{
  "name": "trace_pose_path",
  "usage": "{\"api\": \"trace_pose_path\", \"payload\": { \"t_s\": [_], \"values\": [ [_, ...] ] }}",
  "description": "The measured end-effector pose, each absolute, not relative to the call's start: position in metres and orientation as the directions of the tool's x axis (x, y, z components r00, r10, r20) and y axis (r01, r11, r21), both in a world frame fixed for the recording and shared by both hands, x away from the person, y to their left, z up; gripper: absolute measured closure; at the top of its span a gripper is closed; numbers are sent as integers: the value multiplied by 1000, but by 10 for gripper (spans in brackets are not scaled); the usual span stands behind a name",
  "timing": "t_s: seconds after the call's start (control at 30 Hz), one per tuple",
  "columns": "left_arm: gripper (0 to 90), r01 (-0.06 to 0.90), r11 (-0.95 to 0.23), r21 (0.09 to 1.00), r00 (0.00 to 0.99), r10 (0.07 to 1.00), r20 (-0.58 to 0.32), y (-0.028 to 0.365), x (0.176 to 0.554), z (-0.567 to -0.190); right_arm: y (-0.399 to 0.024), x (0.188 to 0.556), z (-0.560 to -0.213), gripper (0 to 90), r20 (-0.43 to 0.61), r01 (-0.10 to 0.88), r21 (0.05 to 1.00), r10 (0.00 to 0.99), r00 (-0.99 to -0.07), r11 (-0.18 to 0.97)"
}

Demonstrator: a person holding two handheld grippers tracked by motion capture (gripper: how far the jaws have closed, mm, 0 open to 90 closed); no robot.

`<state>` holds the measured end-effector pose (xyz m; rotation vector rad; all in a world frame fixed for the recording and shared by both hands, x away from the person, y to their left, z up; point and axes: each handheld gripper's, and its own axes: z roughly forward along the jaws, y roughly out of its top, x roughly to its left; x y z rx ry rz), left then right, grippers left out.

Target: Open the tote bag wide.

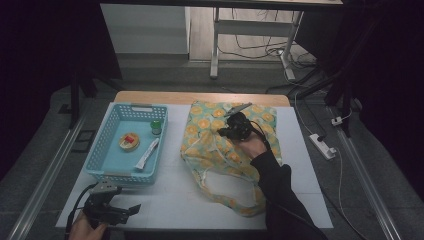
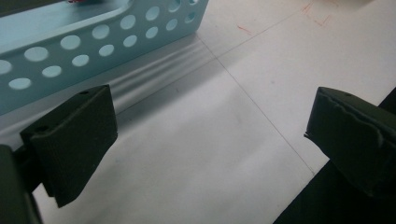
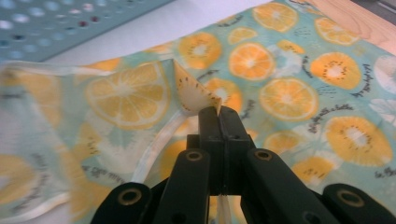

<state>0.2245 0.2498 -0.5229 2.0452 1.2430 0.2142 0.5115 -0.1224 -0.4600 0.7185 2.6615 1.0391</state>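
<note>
Currently, the step in hand appears to be opening the fruit-print bag (image 1: 227, 150) by lifting its upper fabric layer.

At the near left corner of the white table (image 1: 170, 200), the left gripper (image 1: 134, 209) rests idle just in front of the blue basket (image 1: 100, 155). Its jaws are spread wide, with bare table between them in the left gripper view, and the basket's perforated wall (image 2: 93, 42) stands just beyond.

The basket holds a round tin (image 1: 129, 141), a white tube (image 1: 147, 153) and a small green-capped jar (image 1: 156, 127).

To the right of the basket lies the bag, flat on the table, with its handle loops (image 1: 225, 197) toward the near edge. The right gripper (image 1: 223, 132) is over the bag's middle, near its left side. Its jaws are pressed together on a fold of bag fabric (image 3: 196, 93), which stands up in a small peak above the tips in the right gripper view.

Judged from this, the next move calls for:
- keeping the pinch firm, since the held fold is small and thin and could slip out;
- raising the fabric to part the layers;
- bringing the left gripper to the basket for an item, should the contents be meant for the bag.
</note>
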Motion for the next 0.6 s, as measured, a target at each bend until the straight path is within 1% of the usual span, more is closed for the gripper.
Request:
{"api": "trace_pose_path", "payload": {
  "t_s": [0.13, 0.2, 0.23, 0.3, 0.33, 0.47, 0.5, 0.53, 0.57, 0.6],
  "values": [
    [21, 706, -275, 653, 521, 826, -216, 250, 225, -523, -118, 525, -472, 890, -32, 362, 667, 510, -859, 651],
    [22, 706, -276, 652, 522, 825, -216, 249, 225, -523, -116, 533, -483, 888, -33, 380, 657, 528, -849, 651],
    [22, 706, -277, 652, 523, 825, -215, 249, 225, -523, -116, 533, -483, 888, -33, 380, 657, 528, -849, 651],
    [22, 705, -279, 652, 524, 824, -214, 249, 225, -523, -117, 538, -496, 867, -35, 405, 632, 547, -837, 661],
    [22, 705, -280, 652, 525, 824, -213, 249, 225, -523, -117, 538, -496, 867, -35, 405, 632, 547, -837, 661],
    [23, 705, -284, 649, 525, 825, -210, 248, 225, -523, -119, 541, -510, 793, -56, 425, 600, 565, -823, 678],
    [23, 705, -284, 650, 525, 825, -209, 248, 225, -523, -120, 541, -509, 728, -61, 426, 607, 574, -816, 670],
    [23, 705, -286, 649, 526, 825, -208, 248, 225, -523, -120, 541, -509, 728, -61, 426, 607, 574, -816, 670],
    [24, 705, -286, 649, 526, 825, -207, 248, 225, -523, -122, 540, -504, 656, -57, 427, 629, 587, -808, 649],
    [24, 705, -287, 649, 526, 825, -206, 248, 225, -523, -122, 540, -504, 656, -57, 427, 629, 587, -808, 649]
  ]
}}
